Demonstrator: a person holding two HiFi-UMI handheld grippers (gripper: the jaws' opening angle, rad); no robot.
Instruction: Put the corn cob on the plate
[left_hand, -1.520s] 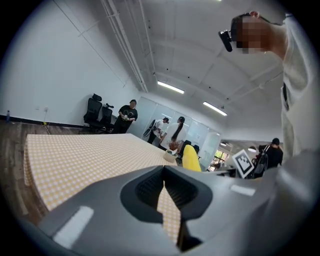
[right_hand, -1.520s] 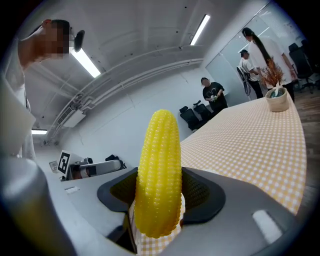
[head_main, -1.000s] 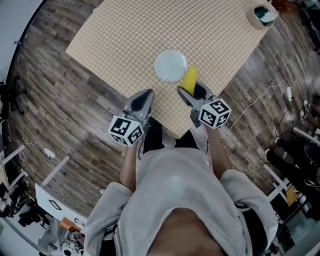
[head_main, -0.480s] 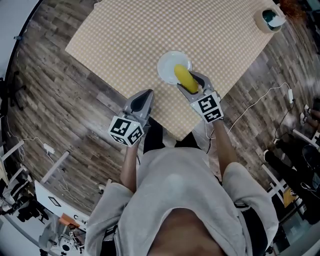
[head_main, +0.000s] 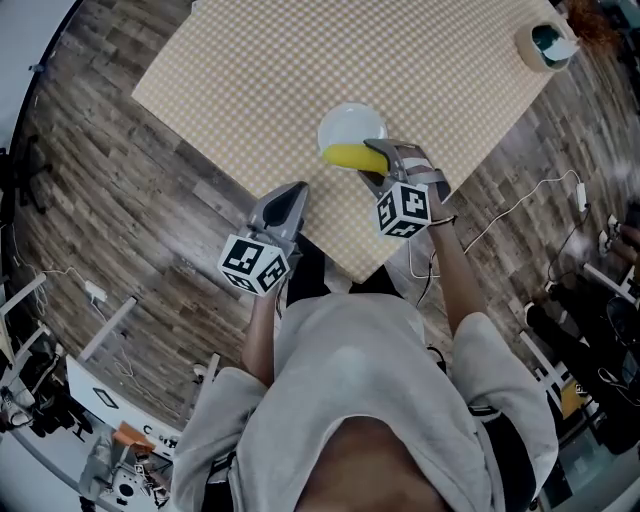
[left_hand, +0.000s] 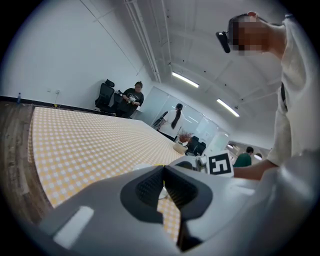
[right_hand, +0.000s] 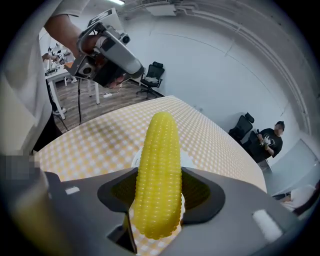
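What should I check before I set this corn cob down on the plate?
1. Grip: jaws of the right hand-held gripper clamp the corn cob: ok.
2. Position: corn cob over the plate, overlapping its near rim: ok.
3. Plate bare of other things: ok.
4. Contact between corn cob and plate: cannot tell.
5. The left hand-held gripper is shut, empty and away from the plate: ok.
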